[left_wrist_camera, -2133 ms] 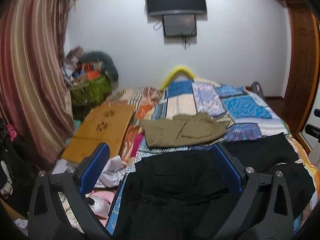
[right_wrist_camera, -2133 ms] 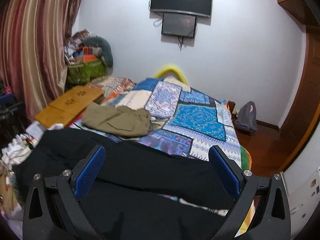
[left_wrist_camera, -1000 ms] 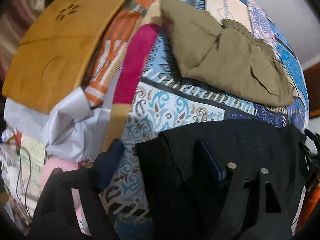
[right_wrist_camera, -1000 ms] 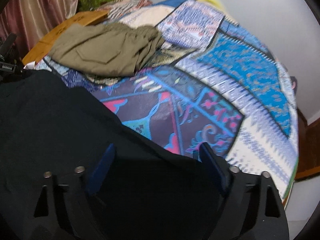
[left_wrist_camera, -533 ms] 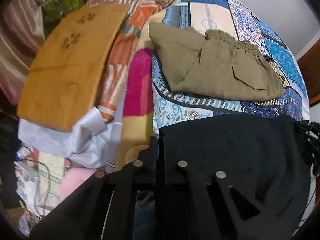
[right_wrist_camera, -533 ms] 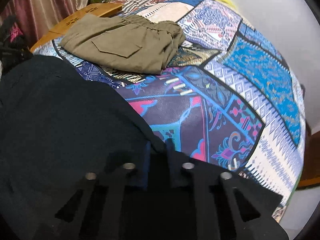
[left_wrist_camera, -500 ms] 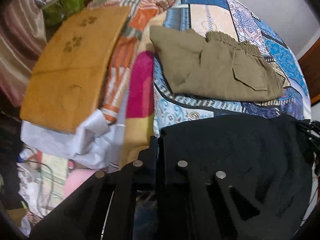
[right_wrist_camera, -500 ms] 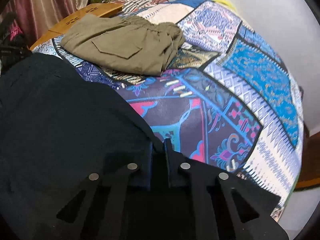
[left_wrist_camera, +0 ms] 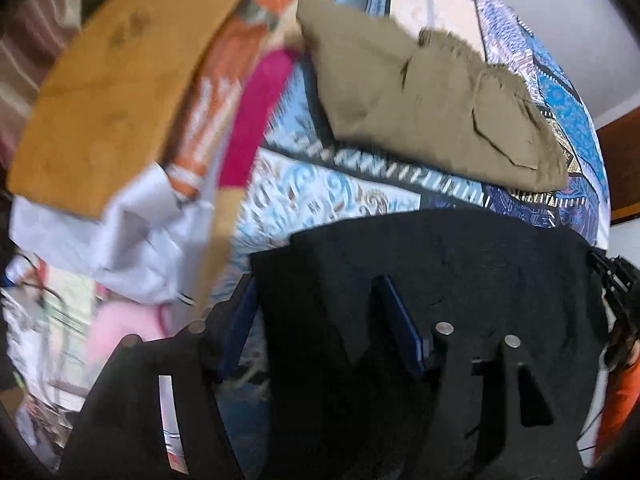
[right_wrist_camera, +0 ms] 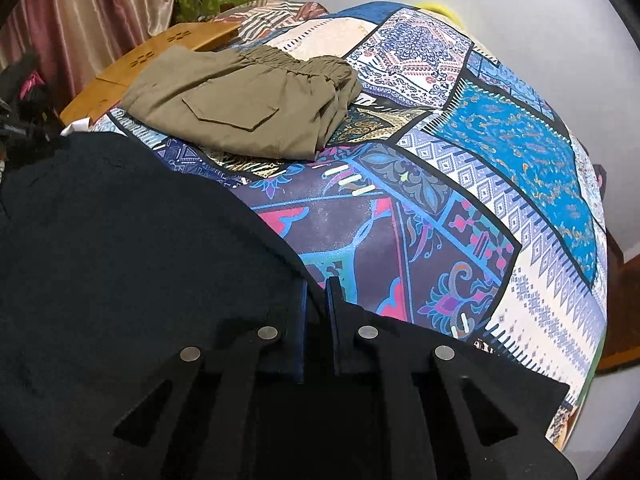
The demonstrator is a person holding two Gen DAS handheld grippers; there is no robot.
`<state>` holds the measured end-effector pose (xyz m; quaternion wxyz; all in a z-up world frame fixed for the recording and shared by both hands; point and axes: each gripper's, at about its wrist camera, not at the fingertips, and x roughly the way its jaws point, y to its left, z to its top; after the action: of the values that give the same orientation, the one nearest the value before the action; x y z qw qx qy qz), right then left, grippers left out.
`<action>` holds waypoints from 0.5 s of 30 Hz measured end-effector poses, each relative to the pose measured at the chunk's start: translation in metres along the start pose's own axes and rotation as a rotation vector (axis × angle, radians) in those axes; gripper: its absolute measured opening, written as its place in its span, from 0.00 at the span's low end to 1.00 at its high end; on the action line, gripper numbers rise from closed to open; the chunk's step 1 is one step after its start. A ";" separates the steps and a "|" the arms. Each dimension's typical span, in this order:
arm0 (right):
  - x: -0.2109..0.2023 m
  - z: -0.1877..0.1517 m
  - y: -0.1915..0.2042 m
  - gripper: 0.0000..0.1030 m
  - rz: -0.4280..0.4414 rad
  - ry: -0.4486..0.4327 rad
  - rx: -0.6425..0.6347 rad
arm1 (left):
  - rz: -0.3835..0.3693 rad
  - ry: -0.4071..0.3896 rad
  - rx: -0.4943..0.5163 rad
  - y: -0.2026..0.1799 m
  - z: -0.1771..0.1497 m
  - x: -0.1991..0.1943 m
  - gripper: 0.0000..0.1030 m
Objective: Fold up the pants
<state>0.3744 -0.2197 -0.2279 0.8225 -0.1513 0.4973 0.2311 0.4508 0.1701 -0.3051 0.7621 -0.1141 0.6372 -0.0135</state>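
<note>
Left tongs (left_wrist_camera: 320, 320) now spreading again after a brief pinch, black pants (left_wrist_camera: 460, 264) edge loose between the pads. Right tongs (right_wrist_camera: 316, 300) pressed together on the pants' edge (right_wrist_camera: 140, 240), spread over the bed (right_wrist_camera: 500, 200). Likely a re-grip before folding.

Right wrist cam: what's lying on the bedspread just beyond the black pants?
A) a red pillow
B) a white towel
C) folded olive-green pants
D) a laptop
C: folded olive-green pants, flap pocket facing up, lie on the patchwork bedspread just past the black pants.
</note>
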 end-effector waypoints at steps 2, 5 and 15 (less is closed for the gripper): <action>-0.002 0.001 0.000 0.08 0.001 -0.009 -0.002 | -0.010 0.002 -0.008 0.000 0.005 0.004 0.47; -0.007 0.004 -0.003 0.06 0.004 -0.040 0.007 | -0.027 -0.009 -0.007 -0.005 0.011 0.002 0.16; -0.038 0.016 -0.018 0.03 0.022 -0.119 0.084 | 0.072 -0.225 0.131 -0.040 0.013 -0.061 0.12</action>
<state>0.3806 -0.2367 -0.1864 0.8537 -0.0971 0.4582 0.2276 0.4565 0.1431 -0.2358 0.8345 -0.0418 0.5492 -0.0148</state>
